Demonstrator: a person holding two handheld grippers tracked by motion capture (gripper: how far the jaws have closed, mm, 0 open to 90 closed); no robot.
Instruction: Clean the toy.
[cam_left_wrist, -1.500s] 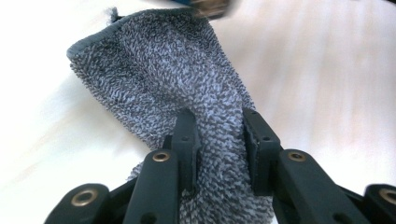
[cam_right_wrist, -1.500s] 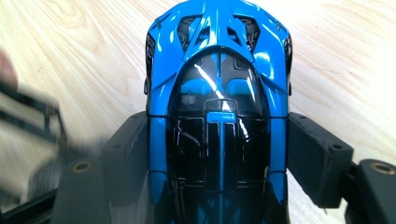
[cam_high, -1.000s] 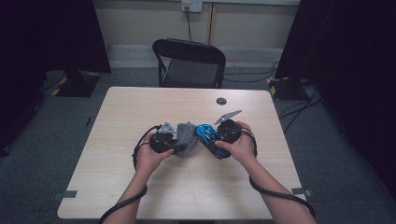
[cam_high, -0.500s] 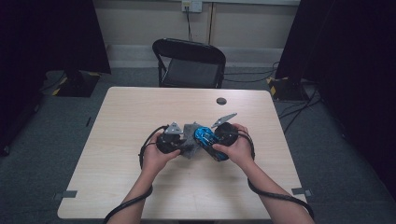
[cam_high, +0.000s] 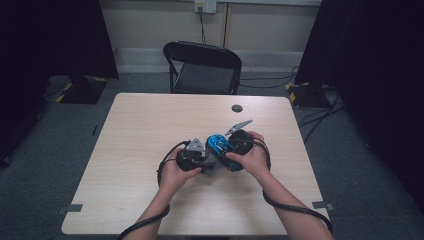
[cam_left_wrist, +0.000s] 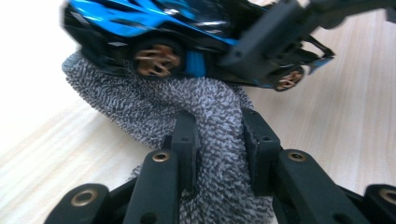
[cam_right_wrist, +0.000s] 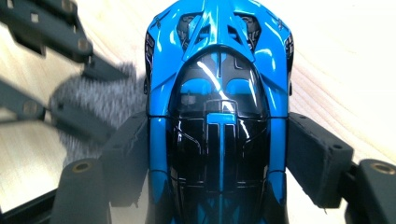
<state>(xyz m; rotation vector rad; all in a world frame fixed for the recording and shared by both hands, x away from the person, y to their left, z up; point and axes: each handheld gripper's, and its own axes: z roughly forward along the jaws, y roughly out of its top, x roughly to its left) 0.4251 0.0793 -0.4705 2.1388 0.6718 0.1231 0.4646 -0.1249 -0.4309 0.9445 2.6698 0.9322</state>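
A blue and black toy car (cam_right_wrist: 217, 107) sits between the jaws of my right gripper (cam_right_wrist: 217, 163), whose pads press on both its sides. In the left gripper view the car (cam_left_wrist: 154, 28) hangs just above a grey knitted cloth (cam_left_wrist: 187, 107), with its bronze wheels facing me. My left gripper (cam_left_wrist: 218, 140) is shut on a fold of that cloth. From above, both grippers meet at the middle of the table, left gripper (cam_high: 192, 156) beside the car (cam_high: 218, 144), right gripper (cam_high: 239, 145) behind it, the cloth (cam_high: 212, 167) bunched under them.
The light wooden table (cam_high: 140, 130) has free room all around the hands. A small dark round object (cam_high: 237, 108) lies near the far edge. A black folding chair (cam_high: 202, 67) stands behind the table. Black cables trail from both grippers toward the near edge.
My left gripper has slid right with the cloth, closing in under the car. The right gripper and the car have stayed in place.
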